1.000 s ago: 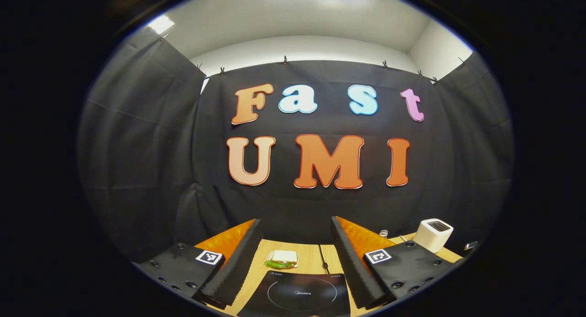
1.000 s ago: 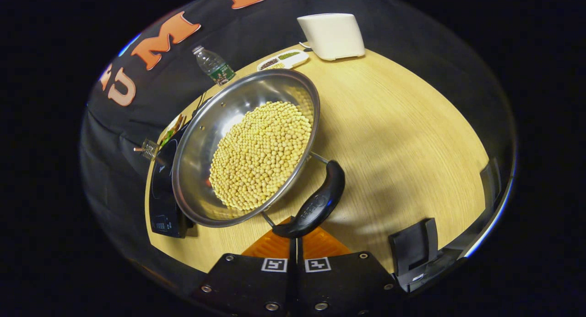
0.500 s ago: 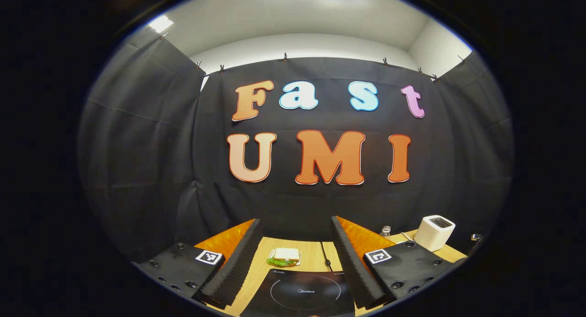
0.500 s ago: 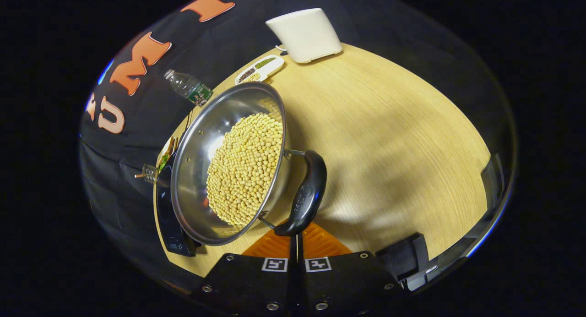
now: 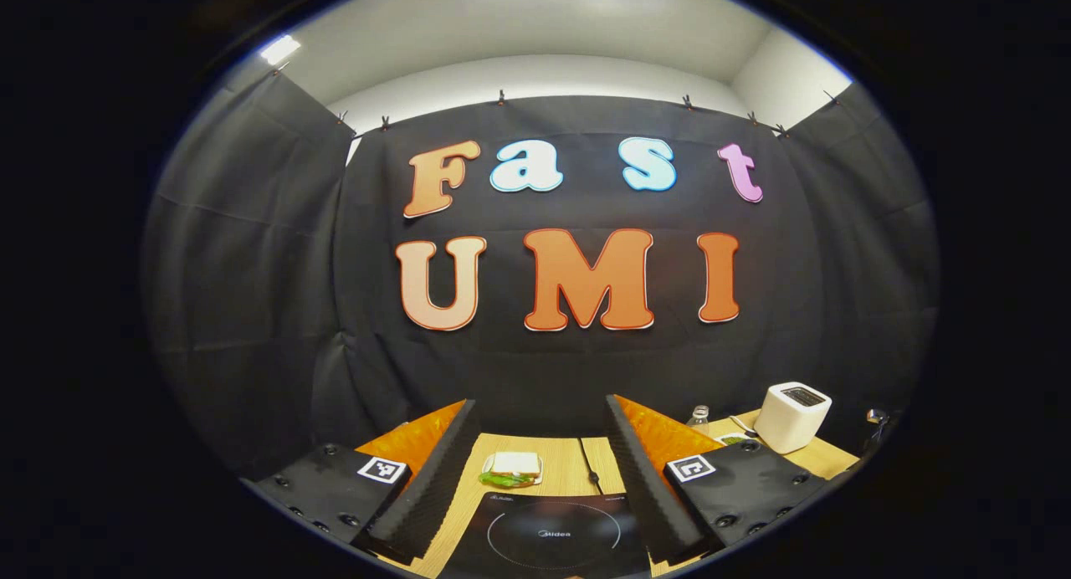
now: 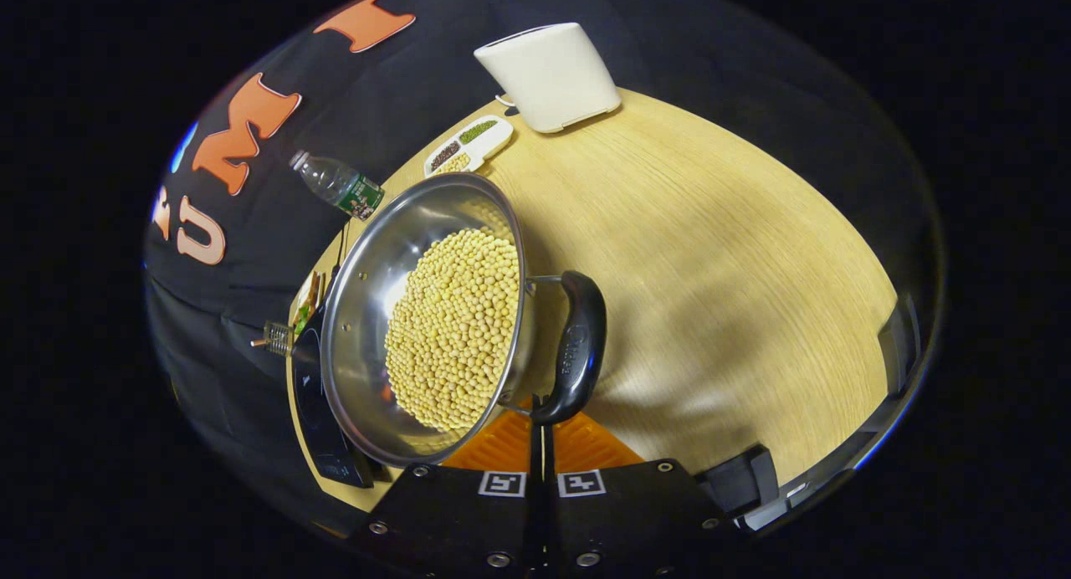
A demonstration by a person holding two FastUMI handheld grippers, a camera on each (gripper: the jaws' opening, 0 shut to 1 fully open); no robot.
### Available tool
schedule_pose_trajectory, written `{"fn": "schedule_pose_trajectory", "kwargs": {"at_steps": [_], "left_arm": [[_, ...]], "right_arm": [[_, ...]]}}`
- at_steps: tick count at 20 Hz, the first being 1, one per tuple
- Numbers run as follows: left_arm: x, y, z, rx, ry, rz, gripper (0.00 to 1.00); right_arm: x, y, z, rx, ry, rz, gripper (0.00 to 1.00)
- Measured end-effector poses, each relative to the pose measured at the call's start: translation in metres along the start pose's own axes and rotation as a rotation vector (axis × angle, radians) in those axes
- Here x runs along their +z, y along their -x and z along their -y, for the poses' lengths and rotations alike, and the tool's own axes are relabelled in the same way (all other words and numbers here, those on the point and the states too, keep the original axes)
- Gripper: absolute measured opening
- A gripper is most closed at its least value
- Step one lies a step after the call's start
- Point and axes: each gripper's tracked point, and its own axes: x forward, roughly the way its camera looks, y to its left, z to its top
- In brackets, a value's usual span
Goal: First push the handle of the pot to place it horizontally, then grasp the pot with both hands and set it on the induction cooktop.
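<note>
A steel pot (image 6: pixel 372 294) filled with yellow beans (image 6: pixel 452 320) sits on the wooden table (image 6: pixel 711 253), beside the black induction cooktop (image 6: pixel 322 428). Its black loop handle (image 6: pixel 579 349) points toward me in the right gripper view. My right gripper (image 6: pixel 540 420) is shut, with its fingers pressed together, and its tip touches the near end of that handle without holding it. In the left gripper view, my left gripper (image 5: pixel 540 401) stands open and empty above the induction cooktop (image 5: pixel 552 533), facing the cloth wall.
A white appliance (image 6: pixel 552 77) stands at the table's far edge, with a divided dish (image 6: pixel 468 144) and a water bottle (image 6: pixel 339 186) near it. A plate with a sandwich (image 5: pixel 512 468) and a cable (image 5: pixel 590 466) lie behind the cooktop. A black block (image 6: pixel 740 483) sits by the near right edge.
The pot has turned under the shut right gripper's push, and its handle has swung from slanted to nearly upright in the right gripper view. The left gripper barely drifted and stays open.
</note>
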Motion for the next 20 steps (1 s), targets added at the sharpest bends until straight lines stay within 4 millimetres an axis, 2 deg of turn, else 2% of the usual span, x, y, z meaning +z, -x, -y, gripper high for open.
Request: {"fn": "schedule_pose_trajectory", "kwargs": {"at_steps": [4,9,12,15,20], "left_arm": [[-0.002,-0.005,0.011,-0.03,0.007,-0.017,0.99],[-0.002,-0.007,0.014,-0.033,0.001,-0.012,0.99],[-0.011,-0.006,0.016,-0.044,0.018,-0.028,0.99],[-0.023,-0.007,0.022,-0.063,0.043,-0.067,0.98],[-0.032,-0.011,0.028,-0.072,0.037,-0.084,0.99]], "right_arm": [[0.026,-0.006,0.008,-0.037,-0.002,0.023,0.0],[0.058,-0.008,0.018,-0.067,-0.008,0.067,0.0],[0.067,-0.01,0.018,-0.066,-0.012,0.072,0.0],[0.071,-0.022,0.019,-0.071,0.003,0.061,0.0],[0.084,-0.027,0.025,-0.095,0.028,0.08,0.0]]}}
